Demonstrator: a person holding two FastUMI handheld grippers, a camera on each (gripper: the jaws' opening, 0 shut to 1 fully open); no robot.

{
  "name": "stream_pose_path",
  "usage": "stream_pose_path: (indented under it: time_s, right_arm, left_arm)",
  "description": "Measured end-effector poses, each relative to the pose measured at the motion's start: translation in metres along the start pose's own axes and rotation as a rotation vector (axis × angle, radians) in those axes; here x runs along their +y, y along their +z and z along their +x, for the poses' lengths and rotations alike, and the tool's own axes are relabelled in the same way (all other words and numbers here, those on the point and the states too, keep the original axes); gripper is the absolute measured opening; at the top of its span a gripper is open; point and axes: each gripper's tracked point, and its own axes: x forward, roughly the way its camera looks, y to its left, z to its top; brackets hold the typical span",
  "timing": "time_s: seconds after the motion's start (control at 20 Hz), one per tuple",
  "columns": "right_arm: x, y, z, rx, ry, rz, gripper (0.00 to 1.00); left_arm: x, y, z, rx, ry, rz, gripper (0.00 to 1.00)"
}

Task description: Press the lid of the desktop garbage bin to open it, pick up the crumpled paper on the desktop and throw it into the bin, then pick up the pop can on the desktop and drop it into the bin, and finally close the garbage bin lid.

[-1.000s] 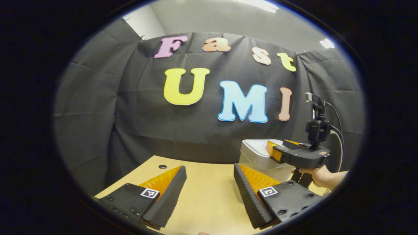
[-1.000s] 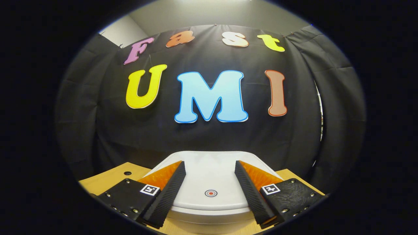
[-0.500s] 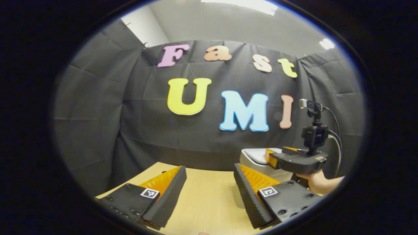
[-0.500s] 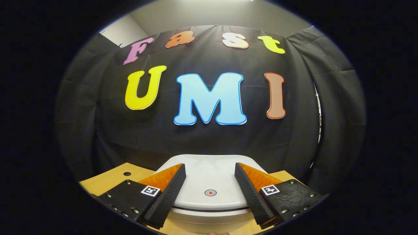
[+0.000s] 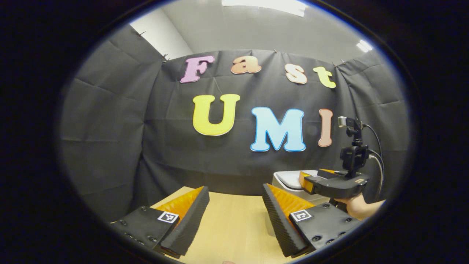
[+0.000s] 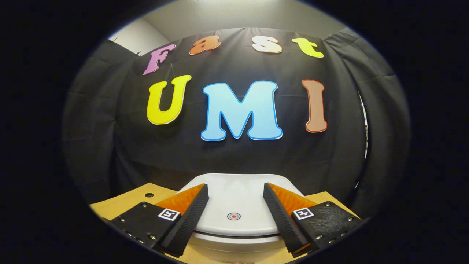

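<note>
A: Where is the task's thing, and what is its condition?

B: The white plastic desktop garbage bin [image 6: 234,234] stands on the light wooden worktop [image 6: 121,201], close to the black cloth wall [image 6: 110,146]. Its smooth white lid [image 6: 236,200] lies flat, with a narrow dark seam along the front edge. A small red-and-white ring mark [image 6: 233,216] sits on the lid near that edge. In the left gripper view the bin [image 5: 289,181] appears at the right, partly behind the other tool.

A: State of the grippers?

B: The right gripper [image 6: 234,211] is poised over the lid, jaws spread wide with nothing between them, one finger on each side of the ring mark. Whether the fingers touch the lid cannot be told. A hand [image 5: 357,207] holds it from below. The left gripper [image 5: 234,214] is equally wide open and empty, held over bare worktop, well apart from the bin.

A: Which step is in hand?

B: By judgement, a lid step: the press. Whether it is the opening or the closing press cannot be told.

A: What does the next move call for?

B: A short downward push on the marked zone, then a lift clear.
</note>
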Motion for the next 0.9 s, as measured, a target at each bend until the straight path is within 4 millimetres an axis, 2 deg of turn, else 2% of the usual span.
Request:
stream_pose_path:
  time_s: [0.25,0.65,0.9]
  right_arm:
    - [-0.005,0.001,0.010,-0.006,-0.005,0.013,0.99]
    - [-0.004,-0.012,0.015,0.053,-0.002,-0.014,1.00]
    - [-0.005,-0.011,0.015,0.025,-0.002,-0.003,1.00]
  left_arm:
    - [-0.001,-0.003,0.007,0.014,-0.004,0.011,0.95]
    - [0.002,-0.012,0.026,0.041,-0.024,-0.001,0.95]
    - [-0.003,-0.020,0.034,0.062,-0.052,0.013,0.95]
